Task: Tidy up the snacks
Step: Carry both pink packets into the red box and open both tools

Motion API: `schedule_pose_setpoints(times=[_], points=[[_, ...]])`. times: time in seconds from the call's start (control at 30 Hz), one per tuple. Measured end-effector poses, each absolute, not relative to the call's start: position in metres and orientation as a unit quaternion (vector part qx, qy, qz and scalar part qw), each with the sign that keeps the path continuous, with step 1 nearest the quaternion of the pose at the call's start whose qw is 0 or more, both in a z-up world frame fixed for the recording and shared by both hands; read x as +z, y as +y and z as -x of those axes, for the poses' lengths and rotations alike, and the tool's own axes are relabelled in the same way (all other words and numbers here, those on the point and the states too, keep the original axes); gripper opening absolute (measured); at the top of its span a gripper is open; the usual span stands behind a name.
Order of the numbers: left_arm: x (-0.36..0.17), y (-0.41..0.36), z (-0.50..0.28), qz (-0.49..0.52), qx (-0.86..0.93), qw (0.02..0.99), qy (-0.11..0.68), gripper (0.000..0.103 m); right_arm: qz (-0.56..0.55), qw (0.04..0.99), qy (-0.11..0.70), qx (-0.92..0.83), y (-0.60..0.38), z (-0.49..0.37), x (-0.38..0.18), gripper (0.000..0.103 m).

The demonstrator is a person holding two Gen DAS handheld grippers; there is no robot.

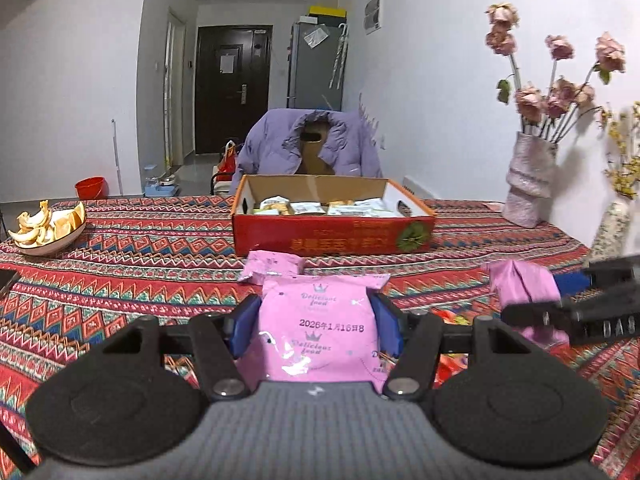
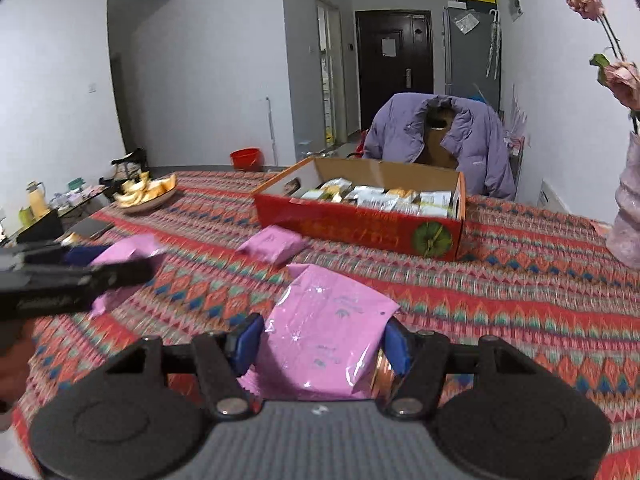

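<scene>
Pink snack packet (image 1: 318, 332) clamped between jaws.

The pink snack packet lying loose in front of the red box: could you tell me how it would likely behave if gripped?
The loose pink packet looks puffy and creased, so it would probably squash rather than stay stiff. Its glossy film may be slippery between the pads. It seems light and lies flat on the tablecloth, so rolling is unlikely.
</scene>
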State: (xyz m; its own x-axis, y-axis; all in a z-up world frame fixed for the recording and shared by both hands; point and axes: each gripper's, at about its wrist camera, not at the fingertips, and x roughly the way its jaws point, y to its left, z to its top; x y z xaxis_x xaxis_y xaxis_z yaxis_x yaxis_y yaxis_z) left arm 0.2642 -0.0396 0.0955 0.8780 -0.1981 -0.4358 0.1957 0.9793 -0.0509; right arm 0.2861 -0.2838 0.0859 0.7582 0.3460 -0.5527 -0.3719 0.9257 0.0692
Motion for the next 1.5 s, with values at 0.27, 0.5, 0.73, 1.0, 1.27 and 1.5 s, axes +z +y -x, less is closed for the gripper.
schedule_pose_setpoints(times=[0.27,0.5,0.73,1.0,1.27,1.5], points=[[0.104,-0.05,-0.232,-0.003,-0.113,0.971,0.212,0.062,0.018,0.939,0.286,0.191,-0.291,-0.243,0.083,0.062],[0.105,-0.049,-0.23,0.006,-0.108,0.97,0.216,0.062,0.02,0.941,0.28,0.189,-0.293,-0.243,0.086,0.062],[0.119,-0.045,-0.256,0.0,-0.102,0.972,0.21,0.062,0.017,0.947,0.26,0.186,-0.296,-0.265,0.105,0.062],[0.151,-0.049,-0.314,-0.017,-0.102,0.979,0.178,0.062,0.036,0.955,0.231,0.185,-0.298,-0.329,0.147,0.062],[0.158,-0.055,-0.395,-0.023,-0.096,0.979,0.181,0.062,0.035,0.953,0.229,0.197,-0.293,-0.425,0.167,0.062],[0.151,-0.057,-0.49,-0.007,-0.079,0.975,0.209,0.062,0.042,0.947,0.243,0.205,-0.275,-0.514,0.167,0.062]])
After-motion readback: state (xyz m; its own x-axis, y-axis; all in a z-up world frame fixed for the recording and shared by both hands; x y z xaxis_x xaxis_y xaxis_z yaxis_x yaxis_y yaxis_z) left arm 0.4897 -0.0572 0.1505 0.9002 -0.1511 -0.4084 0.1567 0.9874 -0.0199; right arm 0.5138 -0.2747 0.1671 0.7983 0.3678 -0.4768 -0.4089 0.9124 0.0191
